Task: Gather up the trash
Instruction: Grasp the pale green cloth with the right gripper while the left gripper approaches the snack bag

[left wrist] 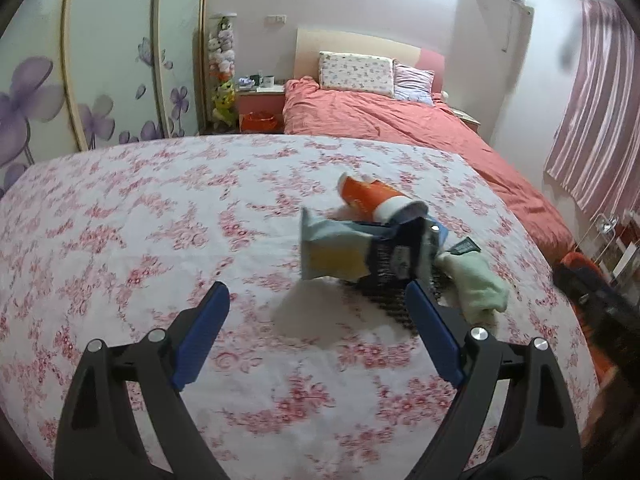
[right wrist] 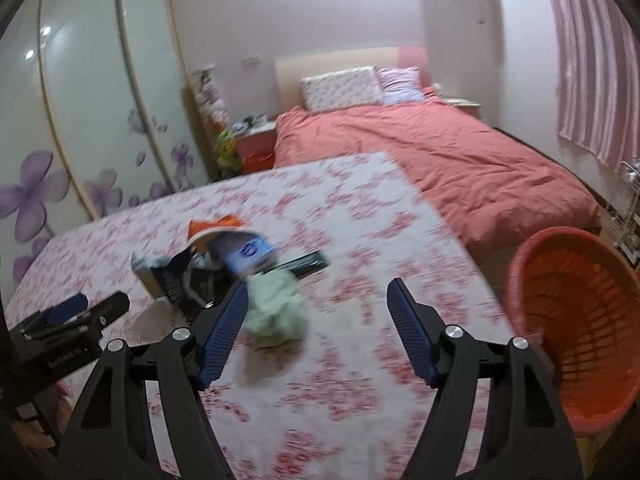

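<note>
- Orange plastic is the target colour here: an orange laundry-style basket (right wrist: pixel 576 328) stands off the table edge at about four o'clock in the right wrist view, and reads as the bin for the trash.
- The trash pile (left wrist: pixel 372 240) lies on the flowered tablecloth (left wrist: pixel 160 220), toward two o'clock of the table's middle in the left wrist view: an orange paper cup (left wrist: pixel 370 198) on its side, a pale blue and yellow packet (left wrist: pixel 332 252), a dark wrapper (left wrist: pixel 394 264) and a crumpled pale green tissue (left wrist: pixel 476 280), all touching or overlapping.
- The left gripper (left wrist: pixel 318 296) stands with jaws wide and nothing between them, just short of the packet.
- The right gripper (right wrist: pixel 316 300) is also spread apart and empty; its left finger overlaps the green tissue in the picture, but I cannot tell whether it touches.
- Judged step: the approach, with no piece picked up yet.
- The next move calls for settling each pair of jaws around one light, crushable piece and closing gently, then carrying it to the basket.
- The left gripper's body shows at nine o'clock in the right view.
- Beyond the table, at twelve o'clock, a bed with a coral cover (left wrist: pixel 400 120); a flower-printed wardrobe (left wrist: pixel 80 80) at ten; a striped pink curtain (left wrist: pixel 592 120) at two.
</note>
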The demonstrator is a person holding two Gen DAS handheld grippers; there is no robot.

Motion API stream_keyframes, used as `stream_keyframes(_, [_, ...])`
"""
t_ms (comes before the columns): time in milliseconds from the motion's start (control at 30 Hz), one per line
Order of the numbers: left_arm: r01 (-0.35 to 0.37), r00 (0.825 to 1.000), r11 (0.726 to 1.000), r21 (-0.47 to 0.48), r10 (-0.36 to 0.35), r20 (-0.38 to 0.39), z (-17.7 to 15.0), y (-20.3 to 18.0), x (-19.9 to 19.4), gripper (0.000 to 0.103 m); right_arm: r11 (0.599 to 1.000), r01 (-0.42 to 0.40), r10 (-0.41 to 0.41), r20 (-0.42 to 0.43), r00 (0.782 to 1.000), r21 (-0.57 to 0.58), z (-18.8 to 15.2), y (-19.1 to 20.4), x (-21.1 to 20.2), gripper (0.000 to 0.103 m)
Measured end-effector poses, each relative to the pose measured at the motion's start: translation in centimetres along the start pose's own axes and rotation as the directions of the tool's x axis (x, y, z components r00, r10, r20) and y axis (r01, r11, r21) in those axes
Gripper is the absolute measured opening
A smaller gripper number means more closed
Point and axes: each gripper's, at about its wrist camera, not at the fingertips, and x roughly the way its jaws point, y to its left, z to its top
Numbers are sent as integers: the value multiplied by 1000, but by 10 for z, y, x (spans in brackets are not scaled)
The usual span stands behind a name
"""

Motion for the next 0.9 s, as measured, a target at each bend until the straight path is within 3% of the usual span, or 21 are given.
stream_keyframes(367, [30, 999, 999, -12, -31, -25, 5, 7, 17, 88, 1000, -9, 6, -128, 992, -28, -7, 29, 52, 64])
stream_keyframes(467, [29, 999, 1000, -5, -29, -28, 5, 5, 22, 88, 1000, -13, 10, -179, 984, -19, -8, 29, 63, 54])
stream_keyframes(600, [33, 999, 999, 2, -33, -31, 7, 3, 29, 88, 999, -4, -4, -198, 980, -40, -10, 29, 63, 23])
stream_keyframes(667, [39, 999, 999, 5, -39, -36, 9, 1, 34, 88, 999, 4, -14, -180, 984, -53, -13, 29, 55, 16])
stream_keyframes(900, [69, 995, 998, 4, -68, -76, 17, -5, 56, 89, 998, 36, -42, -132, 990, -48, -16, 14, 34, 15])
